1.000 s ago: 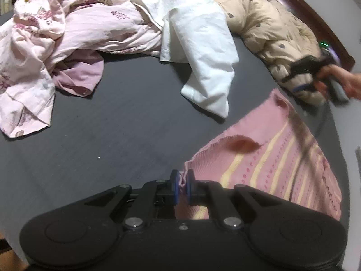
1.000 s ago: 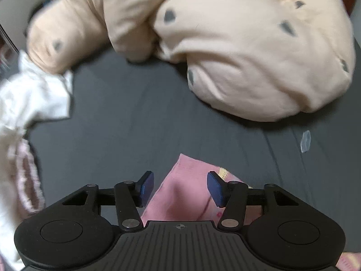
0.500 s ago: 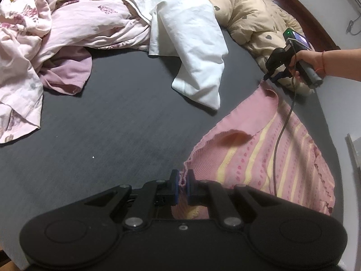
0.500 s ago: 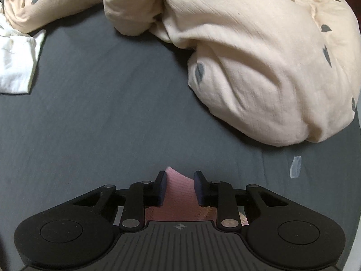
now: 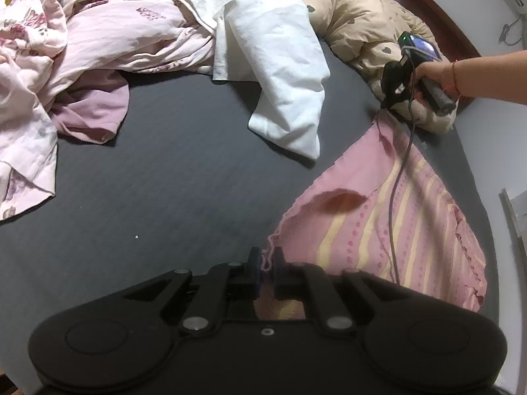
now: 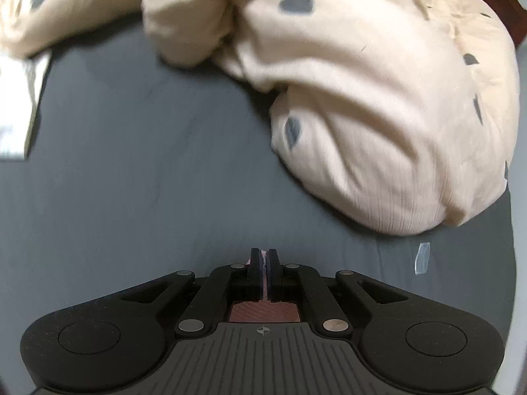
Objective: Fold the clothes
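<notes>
A pink garment with pale yellow stripes (image 5: 388,220) lies spread on the dark grey bed sheet (image 5: 164,184) at the right. My left gripper (image 5: 266,261) is shut on its near frilled corner. In the left wrist view a hand holds my right gripper (image 5: 385,103) at the garment's far corner, by the beige duvet. In the right wrist view my right gripper (image 6: 264,256) is shut on a thin pink edge of the garment (image 6: 263,311), which shows between and behind the pads.
A beige duvet with dark hearts (image 6: 378,105) bulks right beyond the right gripper. A white cloth (image 5: 280,65) and a heap of pink floral clothes (image 5: 82,39) lie across the far left. A dark wooden bed frame (image 5: 438,10) curves behind. A small clear scrap (image 6: 421,258) lies on the sheet.
The right gripper's jaws closed from wide apart onto the pink garment's far corner as it came down. The left gripper kept its grip and barely moved.
</notes>
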